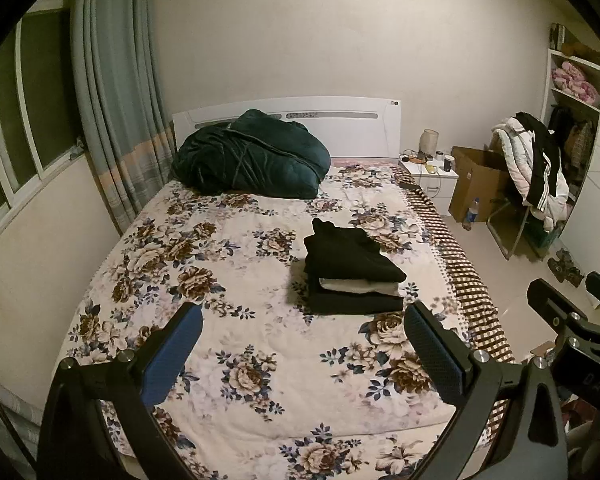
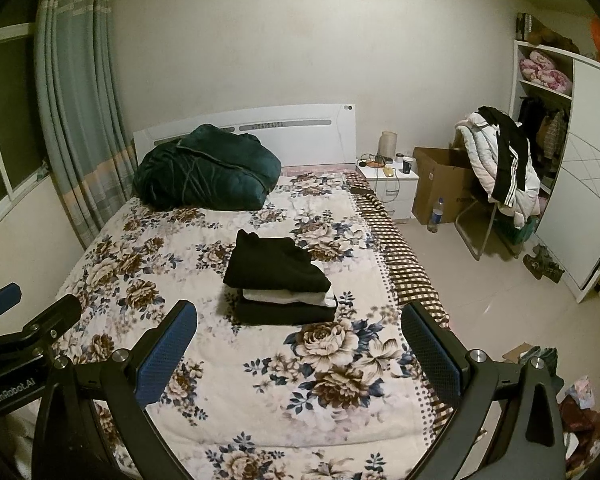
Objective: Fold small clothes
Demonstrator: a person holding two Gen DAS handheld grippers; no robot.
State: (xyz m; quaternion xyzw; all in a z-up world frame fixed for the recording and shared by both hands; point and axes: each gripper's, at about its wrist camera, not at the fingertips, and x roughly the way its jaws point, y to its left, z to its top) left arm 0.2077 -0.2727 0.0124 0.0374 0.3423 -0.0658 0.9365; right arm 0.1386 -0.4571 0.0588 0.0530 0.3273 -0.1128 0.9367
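Note:
A stack of folded small clothes (image 1: pixel 354 270) lies on the floral bedspread (image 1: pixel 235 344): a black piece on top, a white one in the middle, a dark one below. It also shows in the right wrist view (image 2: pixel 279 280). My left gripper (image 1: pixel 304 336) is open and empty, held above the bed's near part, short of the stack. My right gripper (image 2: pixel 300 332) is open and empty, also short of the stack. The right gripper shows at the right edge of the left wrist view (image 1: pixel 564 304); the left gripper shows at the left edge of the right wrist view (image 2: pixel 15 312).
A dark green bundled quilt (image 1: pixel 247 156) lies at the headboard (image 1: pixel 340 120). A white nightstand (image 1: pixel 432 176), a cardboard box (image 1: pixel 476 184), a bottle (image 1: pixel 471 214) and a chair piled with clothes (image 1: pixel 536 172) stand right of the bed. A wardrobe (image 2: pixel 580 184) is far right. Curtains (image 1: pixel 111 80) hang left.

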